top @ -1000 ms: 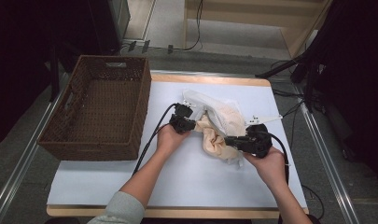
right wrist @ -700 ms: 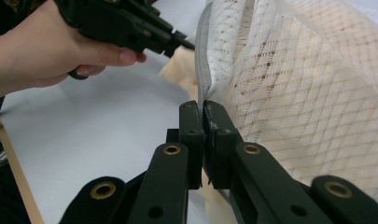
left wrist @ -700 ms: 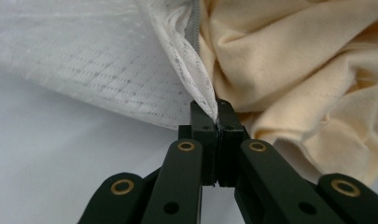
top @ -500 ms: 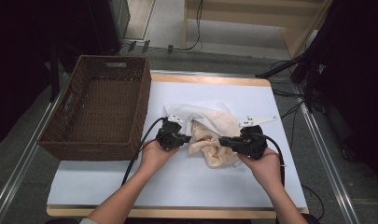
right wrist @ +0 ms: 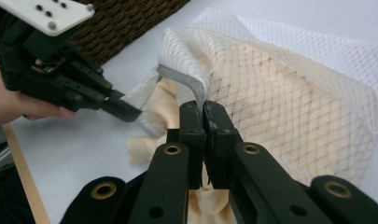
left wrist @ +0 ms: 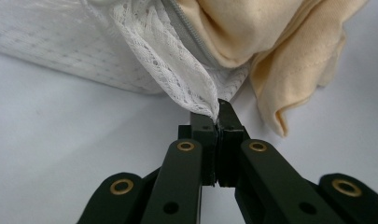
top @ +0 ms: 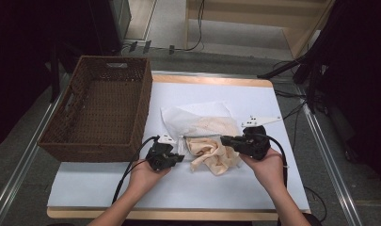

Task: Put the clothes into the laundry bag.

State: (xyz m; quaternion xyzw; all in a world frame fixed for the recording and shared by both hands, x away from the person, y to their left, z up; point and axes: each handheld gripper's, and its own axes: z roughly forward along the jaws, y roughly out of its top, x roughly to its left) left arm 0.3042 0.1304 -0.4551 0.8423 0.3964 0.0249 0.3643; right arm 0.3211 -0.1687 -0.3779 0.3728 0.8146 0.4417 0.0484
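Note:
A white mesh laundry bag lies mid-table with a cream cloth partly inside it and spilling out of its open zipper mouth. My left gripper is shut on the bag's white lace edge at the mouth's left side. My right gripper is shut on the grey zipper edge at the mouth's right side. In the right gripper view the mesh bag covers the cream cloth, and the left gripper holds the bag farther off. The cream cloth hangs out beside the lace.
A brown wicker basket stands at the table's left, close to my left hand. The white table top has wooden edges. Cables trail from both grippers toward the front. Dark furniture and floor cables lie beyond the far edge.
Both grippers have moved toward me and farther apart, pulling the bag's mouth wider. More of the cream cloth now spills out at the front.

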